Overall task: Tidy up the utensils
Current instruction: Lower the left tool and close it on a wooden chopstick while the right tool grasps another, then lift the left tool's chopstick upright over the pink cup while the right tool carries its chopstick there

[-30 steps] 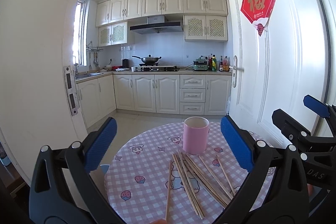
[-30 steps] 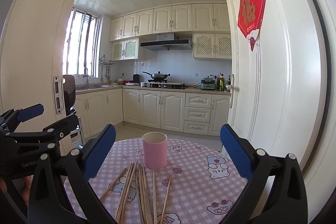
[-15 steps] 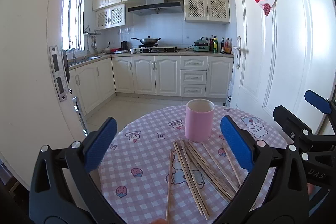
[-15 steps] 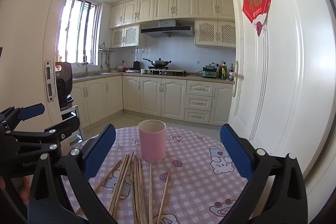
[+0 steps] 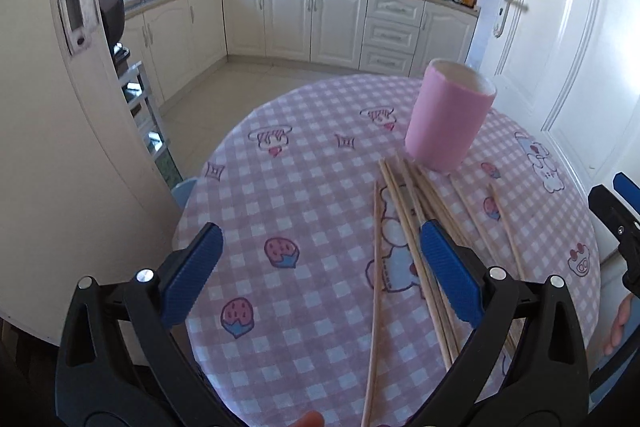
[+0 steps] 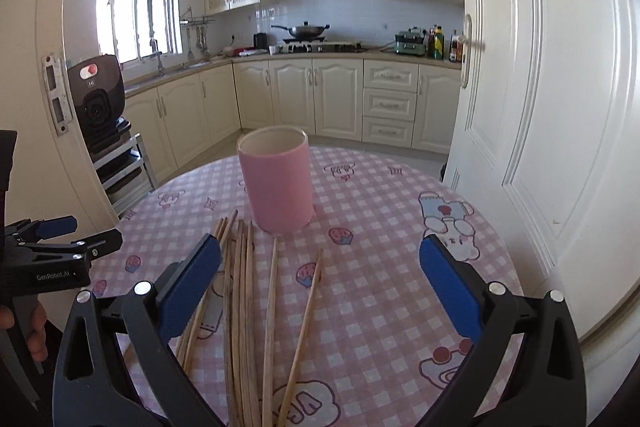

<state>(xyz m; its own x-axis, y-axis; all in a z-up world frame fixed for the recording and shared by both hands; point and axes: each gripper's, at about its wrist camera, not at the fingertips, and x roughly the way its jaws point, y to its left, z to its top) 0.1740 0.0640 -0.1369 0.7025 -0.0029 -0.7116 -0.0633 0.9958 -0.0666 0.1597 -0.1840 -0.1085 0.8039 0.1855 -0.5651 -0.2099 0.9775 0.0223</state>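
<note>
Pink cup (image 6: 276, 183) stands on the checked round table (image 6: 392, 267), with wooden chopsticks (image 6: 244, 291) (a loose bunch) lying just in front. The left gripper (image 5: 320, 271) and right gripper (image 6: 320, 283) hang wide apart, holding nothing.

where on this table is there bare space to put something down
Free: the tablecloth left of the chopsticks and cup, out to the rim; also right of the cup, toward the door. Crowded: the centre strip of loose chopsticks before the cup.
</note>
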